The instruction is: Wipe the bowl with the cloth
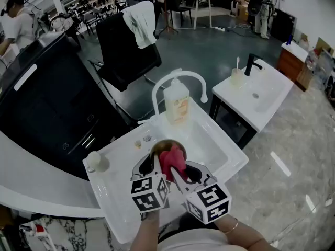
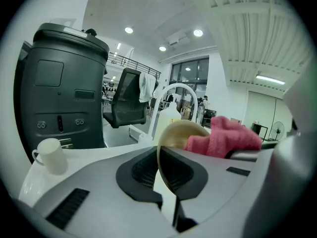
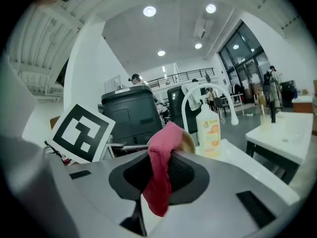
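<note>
Holding the tan bowl (image 2: 179, 133) on edge, my left gripper (image 2: 166, 177) clamps its rim; its mouth faces three o'clock, containing the pink cloth (image 3: 166, 145) that my right gripper (image 3: 159, 182) pinches.

a white sink (image 1: 230, 158) lies under the left gripper (image 1: 156, 165) and right gripper (image 1: 177, 178). just ahead of them stand a soap bottle (image 1: 177, 102) and an arched white tap (image 1: 178, 77). a white cup (image 1: 94, 160) sits left of the left gripper. a black chair (image 1: 128, 48) stands farther ahead, and a second sink (image 1: 256, 95) is off to the right.
</note>
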The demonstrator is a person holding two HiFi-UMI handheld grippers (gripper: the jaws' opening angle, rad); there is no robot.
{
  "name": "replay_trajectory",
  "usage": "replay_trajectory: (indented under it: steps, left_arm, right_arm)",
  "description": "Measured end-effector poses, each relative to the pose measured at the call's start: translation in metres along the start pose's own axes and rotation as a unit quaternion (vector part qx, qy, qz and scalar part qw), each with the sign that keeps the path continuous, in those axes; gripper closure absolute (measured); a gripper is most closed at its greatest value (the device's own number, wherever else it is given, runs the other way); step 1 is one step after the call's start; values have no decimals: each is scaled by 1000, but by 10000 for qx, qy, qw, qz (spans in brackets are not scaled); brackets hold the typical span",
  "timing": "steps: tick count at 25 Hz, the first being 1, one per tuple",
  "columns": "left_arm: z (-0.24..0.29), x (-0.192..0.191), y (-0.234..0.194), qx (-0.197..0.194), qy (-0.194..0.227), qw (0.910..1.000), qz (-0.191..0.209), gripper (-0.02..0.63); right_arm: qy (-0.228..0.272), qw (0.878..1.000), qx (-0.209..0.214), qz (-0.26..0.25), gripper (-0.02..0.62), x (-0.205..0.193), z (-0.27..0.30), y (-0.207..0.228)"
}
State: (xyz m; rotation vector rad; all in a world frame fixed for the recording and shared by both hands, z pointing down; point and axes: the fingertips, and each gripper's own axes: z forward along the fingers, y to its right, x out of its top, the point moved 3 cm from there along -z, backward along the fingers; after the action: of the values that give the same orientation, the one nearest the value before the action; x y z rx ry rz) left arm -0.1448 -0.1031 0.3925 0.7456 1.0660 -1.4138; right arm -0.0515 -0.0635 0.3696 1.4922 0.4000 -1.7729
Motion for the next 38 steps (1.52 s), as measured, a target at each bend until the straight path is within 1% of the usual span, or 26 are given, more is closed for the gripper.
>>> replay_trajectory:
  steps: [2, 3, 5, 7, 12, 14, 17, 27, 32, 38]
  left_arm:
    - [-3, 1, 2, -100, 62, 9998, -131, 580]
    - [-5, 1, 4, -162, 69, 9996, -204, 580]
    - [-8, 1, 5, -245, 87, 9992, -316, 578]
    - [-11, 2, 2, -234, 129, 9991, -342, 578]
    - [-12, -4, -7, -149, 54, 9993, -344, 578]
    - [-10, -6, -10, -101, 13, 9994, -319, 578]
    - [-7, -7, -13, -48, -51, 9997, -245, 578]
    - [3, -19, -16, -26, -303, 9994, -152, 578]
    - [5, -22, -18, -72, -422, 9989, -205, 580]
    - [15, -34, -19, -63, -637, 9978, -177, 580]
  right_arm:
    - [-160, 9997, 9, 210, 517, -9, 5, -3]
    - [-231, 9995, -48, 195, 517, -12, 7, -3]
    - [-375, 9991, -200, -21, 517, -16, 11, -4]
    - [-481, 9978, -321, -311, 517, -19, 13, -7]
    - [-503, 9916, -654, -994, 517, -23, 10, -3]
    - [-506, 9891, -774, -1148, 517, -23, 9, 3]
    - [-490, 9863, -968, -1246, 517, -22, 4, 15]
    - [-329, 9789, -1618, -1208, 517, -11, -11, 58]
    - [-179, 9771, -1887, -968, 517, 1, -23, 81]
    - [162, 9749, -2091, -747, 517, 19, -43, 98]
